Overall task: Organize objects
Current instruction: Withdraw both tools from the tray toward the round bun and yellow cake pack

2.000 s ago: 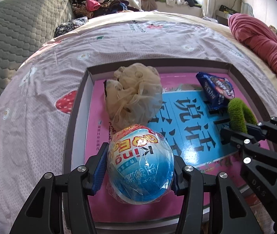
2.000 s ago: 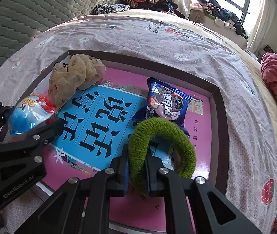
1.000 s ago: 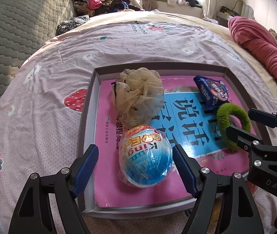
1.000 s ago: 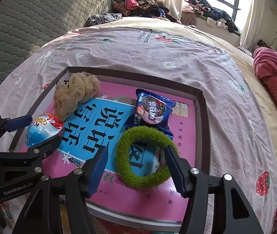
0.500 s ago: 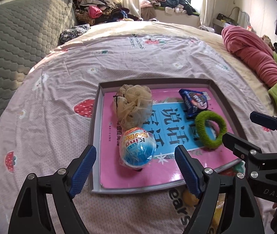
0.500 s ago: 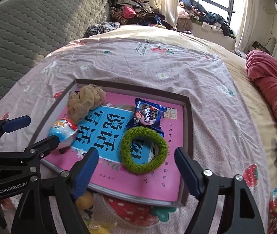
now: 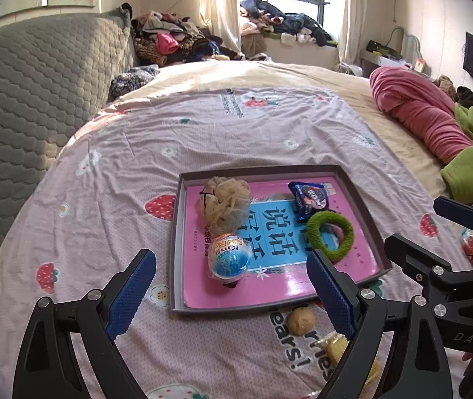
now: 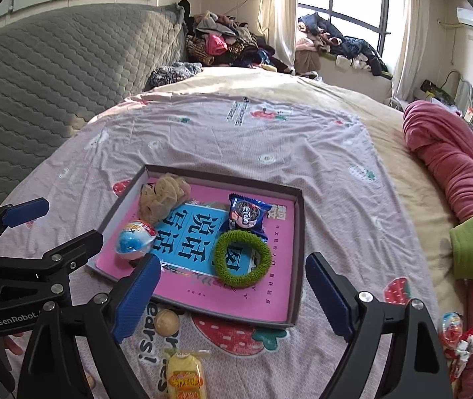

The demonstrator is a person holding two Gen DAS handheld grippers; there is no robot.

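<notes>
A shallow grey tray point(image 7: 176, 232) point(image 8: 297, 232) with a pink and blue sheet inside lies on the bed. In it sit a blue and red wrapped egg point(image 7: 229, 259) point(image 8: 135, 240), a beige scrunchie point(image 7: 224, 204) point(image 8: 163, 194), a blue snack packet point(image 7: 309, 198) point(image 8: 246, 216) and a green fuzzy ring point(image 7: 329, 236) point(image 8: 241, 259). My left gripper point(image 7: 231, 296) hangs above the tray's near edge, jaws still opening, nothing between them. My right gripper point(image 8: 233, 296) hovers likewise, jaws opening and empty.
On the pink strawberry bedspread point(image 7: 103, 199), near the tray's front edge, lie a small tan ball point(image 7: 301, 321) point(image 8: 166, 322) and a yellow snack packet point(image 8: 184, 377). A wrapped sweet point(image 8: 450, 326) lies at the right. A red blanket point(image 7: 419, 113) and green cloth point(image 7: 472, 173) sit beyond.
Both grippers opened wider and rose back away from the tray. The egg and the green ring stay lying in the tray, now smaller in view. Ball and yellow packet came into sight.
</notes>
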